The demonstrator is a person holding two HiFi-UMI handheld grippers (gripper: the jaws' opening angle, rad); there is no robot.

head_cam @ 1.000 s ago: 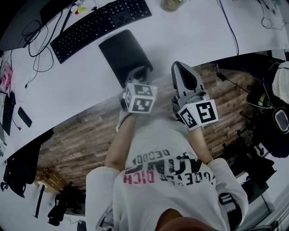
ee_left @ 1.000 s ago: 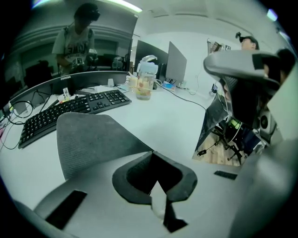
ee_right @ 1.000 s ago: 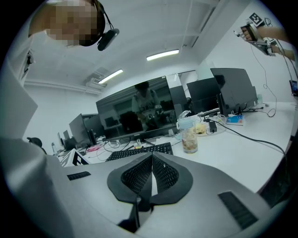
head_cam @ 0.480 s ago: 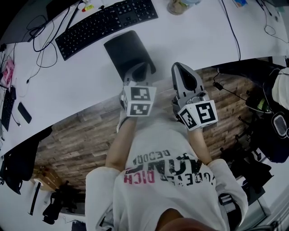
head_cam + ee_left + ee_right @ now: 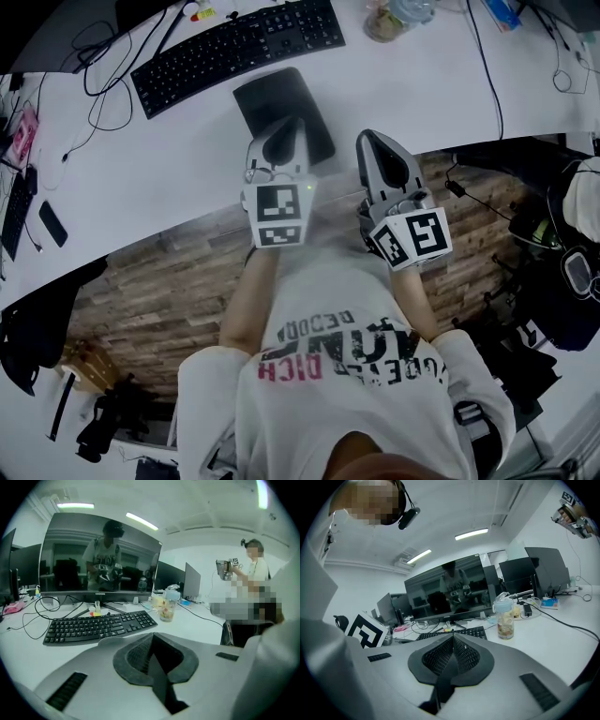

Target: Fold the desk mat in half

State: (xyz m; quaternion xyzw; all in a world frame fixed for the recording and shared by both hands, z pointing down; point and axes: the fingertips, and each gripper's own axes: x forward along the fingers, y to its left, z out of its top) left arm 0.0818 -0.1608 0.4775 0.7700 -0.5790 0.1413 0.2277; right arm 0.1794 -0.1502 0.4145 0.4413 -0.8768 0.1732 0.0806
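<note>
Both arms reach forward, left tool [image 5: 292, 129] and right tool [image 5: 372, 141] closed, side by side, empty.

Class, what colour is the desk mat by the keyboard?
The desk mat is black; the head view shows it best.

**Both grippers at the desk's near edge**

Dark desk mat [image 5: 277, 97] lies on white desk [image 5: 169, 164], just below black keyboard [image 5: 239, 49]. Left gripper [image 5: 292, 127] overlaps the mat's near edge. Right gripper [image 5: 371, 141] is beside it, off the mat, tip at the desk edge.
</note>
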